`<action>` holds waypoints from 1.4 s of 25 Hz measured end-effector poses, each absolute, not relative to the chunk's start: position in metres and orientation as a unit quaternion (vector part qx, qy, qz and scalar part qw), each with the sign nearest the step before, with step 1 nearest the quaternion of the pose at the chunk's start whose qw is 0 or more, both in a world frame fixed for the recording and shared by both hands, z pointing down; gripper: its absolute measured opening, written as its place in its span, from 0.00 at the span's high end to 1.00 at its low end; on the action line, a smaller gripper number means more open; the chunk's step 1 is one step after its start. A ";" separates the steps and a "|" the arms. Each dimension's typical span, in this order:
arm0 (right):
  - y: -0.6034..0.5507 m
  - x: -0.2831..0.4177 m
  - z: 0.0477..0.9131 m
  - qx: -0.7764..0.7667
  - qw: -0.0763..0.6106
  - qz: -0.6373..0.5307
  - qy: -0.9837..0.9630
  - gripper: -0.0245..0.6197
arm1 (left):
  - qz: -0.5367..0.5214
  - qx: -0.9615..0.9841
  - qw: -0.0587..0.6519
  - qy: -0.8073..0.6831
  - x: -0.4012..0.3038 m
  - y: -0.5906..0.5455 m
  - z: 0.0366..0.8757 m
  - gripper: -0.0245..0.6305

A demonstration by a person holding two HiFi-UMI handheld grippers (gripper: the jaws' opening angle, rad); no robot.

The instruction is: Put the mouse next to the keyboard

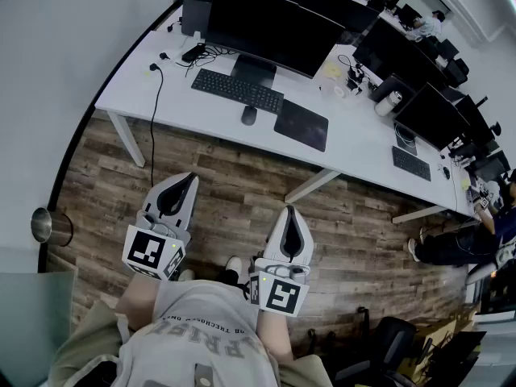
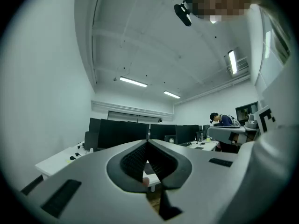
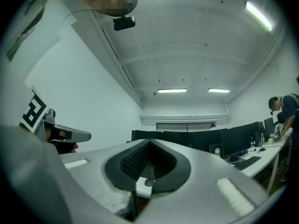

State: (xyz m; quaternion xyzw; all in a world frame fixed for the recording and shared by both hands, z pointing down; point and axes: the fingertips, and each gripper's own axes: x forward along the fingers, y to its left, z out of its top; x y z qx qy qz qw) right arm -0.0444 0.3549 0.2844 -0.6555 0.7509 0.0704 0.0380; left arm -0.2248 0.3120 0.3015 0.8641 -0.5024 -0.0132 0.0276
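Observation:
In the head view a dark mouse (image 1: pixel 249 115) lies on the white desk (image 1: pixel 161 87), just in front of the right end of the black keyboard (image 1: pixel 238 89). A black mouse pad (image 1: pixel 301 124) lies to the right of the mouse. Both grippers hang over the wooden floor, well short of the desk. My left gripper (image 1: pixel 191 177) is shut and empty, its jaws meeting at the tip (image 2: pixel 148 141). My right gripper (image 1: pixel 289 210) is shut and empty too (image 3: pixel 149 141). Through its jaw window a small dark oval, likely the mouse (image 3: pixel 149 182), shows on the desk edge.
A large black monitor (image 1: pixel 270 24) stands behind the keyboard, with cables and small devices (image 1: pixel 193 52) at the desk's left. More desks with monitors run off to the right, where a seated person (image 1: pixel 451 244) and chairs are. A metal bin (image 1: pixel 50 226) stands at the left.

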 end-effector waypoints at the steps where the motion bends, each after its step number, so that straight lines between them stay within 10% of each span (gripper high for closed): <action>1: 0.355 -0.043 0.284 -0.656 0.038 0.071 0.751 0.96 | -0.013 0.864 0.028 -0.502 -0.224 0.312 0.302 0.95; 26: 0.336 -0.020 0.277 -0.607 0.115 0.023 0.786 0.95 | -0.020 0.853 0.027 -0.521 -0.201 0.293 0.299 0.94; 27: 0.334 -0.019 0.277 -0.597 0.123 0.014 0.793 0.83 | -0.026 0.854 0.028 -0.519 -0.199 0.291 0.297 0.93; 30: 0.328 -0.016 0.275 -0.584 0.130 0.020 0.801 0.27 | -0.044 0.863 0.027 -0.502 -0.191 0.284 0.288 0.42; 35: 0.317 -0.004 0.280 -0.587 0.115 0.033 0.801 0.05 | -0.063 0.865 0.034 -0.497 -0.184 0.275 0.285 0.12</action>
